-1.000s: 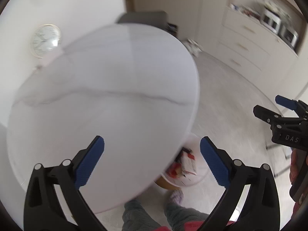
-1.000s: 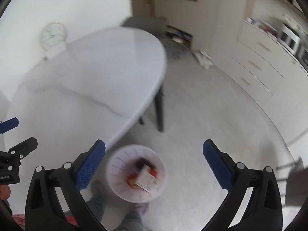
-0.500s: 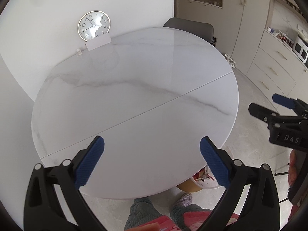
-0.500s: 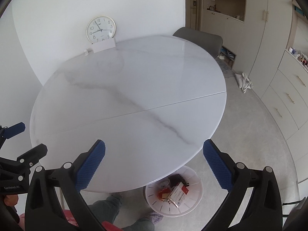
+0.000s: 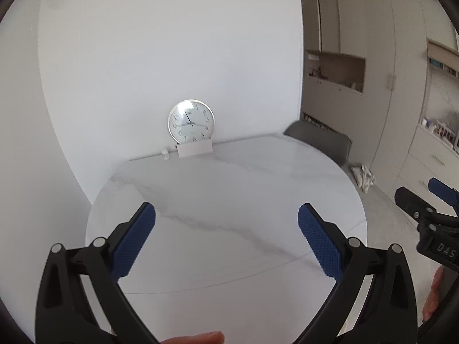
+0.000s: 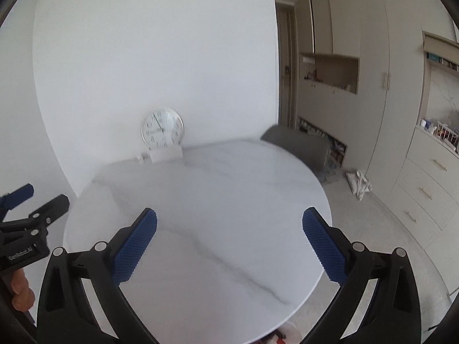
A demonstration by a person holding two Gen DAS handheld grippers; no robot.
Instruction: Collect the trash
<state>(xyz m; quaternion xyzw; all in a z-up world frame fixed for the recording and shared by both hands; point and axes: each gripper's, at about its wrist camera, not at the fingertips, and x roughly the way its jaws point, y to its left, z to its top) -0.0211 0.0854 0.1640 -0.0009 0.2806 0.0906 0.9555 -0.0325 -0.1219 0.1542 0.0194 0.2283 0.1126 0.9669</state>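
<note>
Your left gripper (image 5: 226, 240) and right gripper (image 6: 229, 246) both gape wide with nothing between the blue pads, held above the white marble desk (image 6: 200, 200). The trash shows only as a blurred white-and-red sliver (image 6: 282, 335) under the desk's near edge, low in the right wrist view. A round clock (image 5: 191, 122) stands at the desk's far edge against the wall.
</note>
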